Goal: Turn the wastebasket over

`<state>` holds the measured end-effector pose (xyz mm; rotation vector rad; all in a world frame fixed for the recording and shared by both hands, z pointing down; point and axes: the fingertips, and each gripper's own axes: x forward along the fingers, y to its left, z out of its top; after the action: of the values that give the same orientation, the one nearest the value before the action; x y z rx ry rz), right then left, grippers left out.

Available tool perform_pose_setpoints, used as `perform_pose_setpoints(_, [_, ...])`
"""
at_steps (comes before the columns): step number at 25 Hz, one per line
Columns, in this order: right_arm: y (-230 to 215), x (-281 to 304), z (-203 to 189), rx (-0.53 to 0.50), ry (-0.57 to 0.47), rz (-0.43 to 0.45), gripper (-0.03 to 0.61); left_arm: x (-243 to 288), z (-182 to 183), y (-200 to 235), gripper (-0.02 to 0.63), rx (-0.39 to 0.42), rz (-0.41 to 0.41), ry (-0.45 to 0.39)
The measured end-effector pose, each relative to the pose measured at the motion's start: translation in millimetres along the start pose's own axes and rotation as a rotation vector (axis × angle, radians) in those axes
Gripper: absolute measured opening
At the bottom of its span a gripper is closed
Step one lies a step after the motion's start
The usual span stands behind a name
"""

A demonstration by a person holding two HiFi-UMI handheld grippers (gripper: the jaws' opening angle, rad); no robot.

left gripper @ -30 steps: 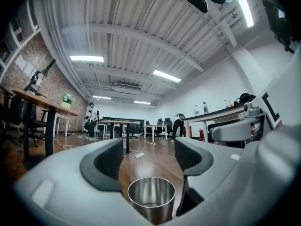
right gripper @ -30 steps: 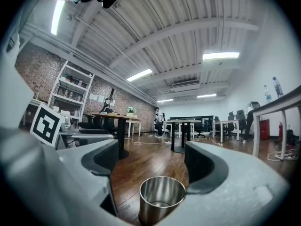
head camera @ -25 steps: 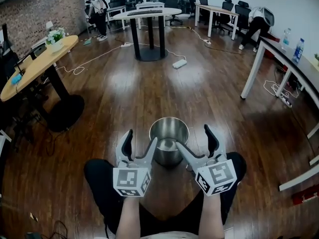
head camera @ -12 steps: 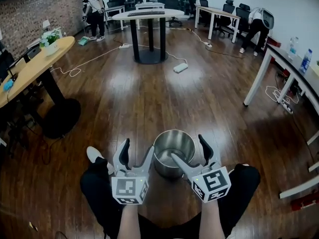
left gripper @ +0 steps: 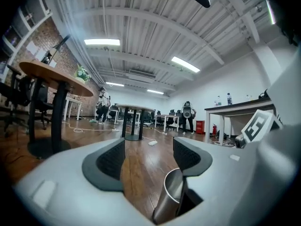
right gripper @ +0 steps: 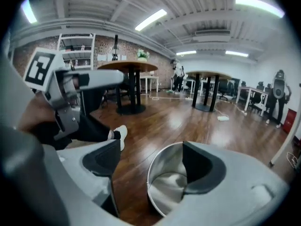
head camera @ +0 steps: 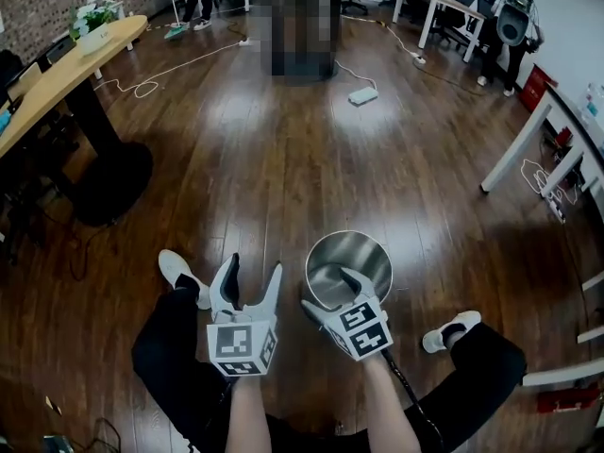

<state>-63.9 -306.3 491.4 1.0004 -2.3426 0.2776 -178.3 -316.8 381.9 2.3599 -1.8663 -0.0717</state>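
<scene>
Stainless steel gleams just ahead of our knees: the wastebasket (head camera: 363,251) stands upright on the dark wooden floor (head camera: 283,159), mouth up, a little right of centre, and we can see down to its bare bottom.

Our right gripper (head camera: 332,291) tilts down over the near left part of the rim. Its fingers are spread wide and straddle the wall, the right one dipping inside the basket and the left one outside above the floor. In the right gripper view neither pad presses on the metal, so the basket is not gripped.

Our left gripper (head camera: 255,267) is held level just left of the basket and apart from it. Its fingers stand wide and are closing, with only floorboards between them. In the left gripper view the basket's side shows low down beside the right finger.

Our legs are spread to either side, with one white shoe (head camera: 175,270) to the left of the left gripper and the other (head camera: 451,331) to the right of the basket.

Far to the left stands a wooden desk (head camera: 57,83) carrying a potted plant (head camera: 94,22), and a white power strip (head camera: 362,95) lies on the floor far ahead.
</scene>
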Motion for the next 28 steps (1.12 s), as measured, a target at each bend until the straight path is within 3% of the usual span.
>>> perform_pose_setpoints(6, [-1,62,-44,0.059,0.139,0.035,0.347,1,-41,19,0.337,-0.016,0.036,0.06])
perform_pose_setpoints(9, [4,83,-56,0.058,0.199,0.062,0.273,-2,-58,23,0.337,-0.025,0.04,0.086])
perform_pose_setpoints(13, [2,101,-67,0.066,0.255,0.056,0.233,-3,-73,21,0.337,-0.037,0.033,0.118])
perform_pose_setpoints(20, [-2,112,-70,0.065,0.285,0.058,0.167,0,-83,22,0.337,-0.054,0.034,0.132])
perform_pose_setpoints(24, [-4,114,-70,0.043,0.319,0.049,0.077,0,-87,25,0.337,-0.062,0.038,0.145])
perform_pose_setpoints(28, [-5,114,-72,0.11,0.336,0.054,0.062,0,-95,28,0.337,-0.073,0.045,0.158])
